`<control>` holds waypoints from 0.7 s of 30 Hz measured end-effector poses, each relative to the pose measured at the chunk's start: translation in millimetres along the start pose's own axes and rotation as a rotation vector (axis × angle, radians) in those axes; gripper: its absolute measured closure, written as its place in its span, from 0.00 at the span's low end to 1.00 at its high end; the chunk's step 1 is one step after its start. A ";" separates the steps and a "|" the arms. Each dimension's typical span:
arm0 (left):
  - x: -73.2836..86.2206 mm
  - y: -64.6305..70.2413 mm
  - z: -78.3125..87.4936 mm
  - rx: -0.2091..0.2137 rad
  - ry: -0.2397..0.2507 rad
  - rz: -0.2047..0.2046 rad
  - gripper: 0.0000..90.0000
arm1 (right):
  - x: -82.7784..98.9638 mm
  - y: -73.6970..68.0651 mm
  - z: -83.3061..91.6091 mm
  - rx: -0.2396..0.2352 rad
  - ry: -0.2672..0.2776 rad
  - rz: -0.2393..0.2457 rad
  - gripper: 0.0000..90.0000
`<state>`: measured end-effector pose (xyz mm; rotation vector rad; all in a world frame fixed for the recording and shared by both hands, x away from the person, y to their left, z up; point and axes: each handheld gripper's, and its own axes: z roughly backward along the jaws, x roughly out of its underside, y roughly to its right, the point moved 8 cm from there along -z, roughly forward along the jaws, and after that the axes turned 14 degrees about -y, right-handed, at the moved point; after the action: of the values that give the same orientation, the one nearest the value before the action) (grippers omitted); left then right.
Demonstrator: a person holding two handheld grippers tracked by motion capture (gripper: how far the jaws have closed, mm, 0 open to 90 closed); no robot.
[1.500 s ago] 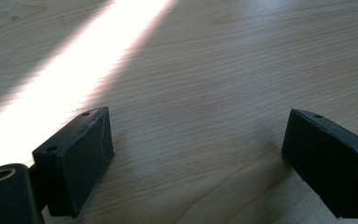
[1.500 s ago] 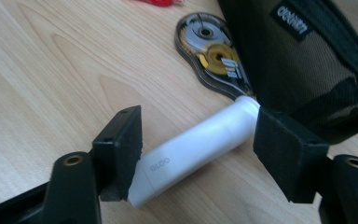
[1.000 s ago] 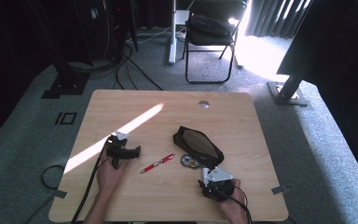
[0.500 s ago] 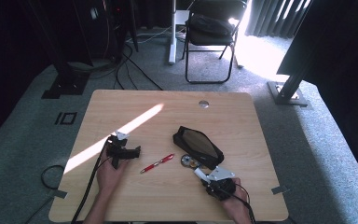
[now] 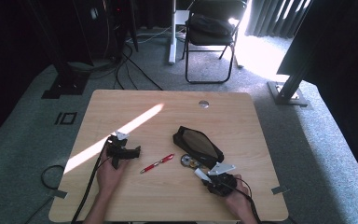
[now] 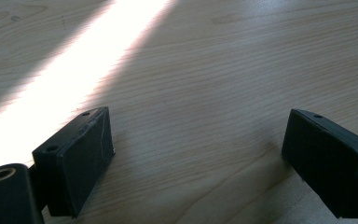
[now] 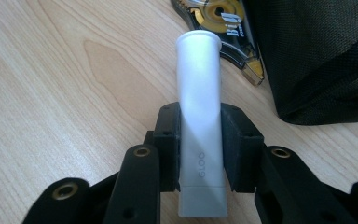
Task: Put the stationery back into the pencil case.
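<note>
Glue stick (image 7: 199, 116) clamped in right hand-held gripper (image 7: 199, 142) after closing, left hand-held gripper (image 6: 198, 154) apart over table (image 6: 205, 70)

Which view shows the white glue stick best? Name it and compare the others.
The right gripper view: the glue stick stands large and centred, clamped between the right hand-held gripper's pads, its lettering visible. In the high view it is a small white tip poking out ahead of that gripper. The left gripper view faces bare table.
</note>
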<state>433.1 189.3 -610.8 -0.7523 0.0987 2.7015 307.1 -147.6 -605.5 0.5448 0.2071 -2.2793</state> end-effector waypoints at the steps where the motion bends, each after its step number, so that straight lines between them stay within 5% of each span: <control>1: 0.0 0.1 0.0 0.000 0.000 0.001 0.10 | -0.1 0.1 0.0 -0.002 -0.002 0.003 0.78; 21: -0.1 0.0 0.0 0.000 0.000 0.000 0.10 | -5.4 -4.4 8.0 -0.012 0.070 0.026 0.78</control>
<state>433.2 189.3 -610.8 -0.7523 0.0989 2.7015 304.6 -143.5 -596.0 0.6183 0.2466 -2.2342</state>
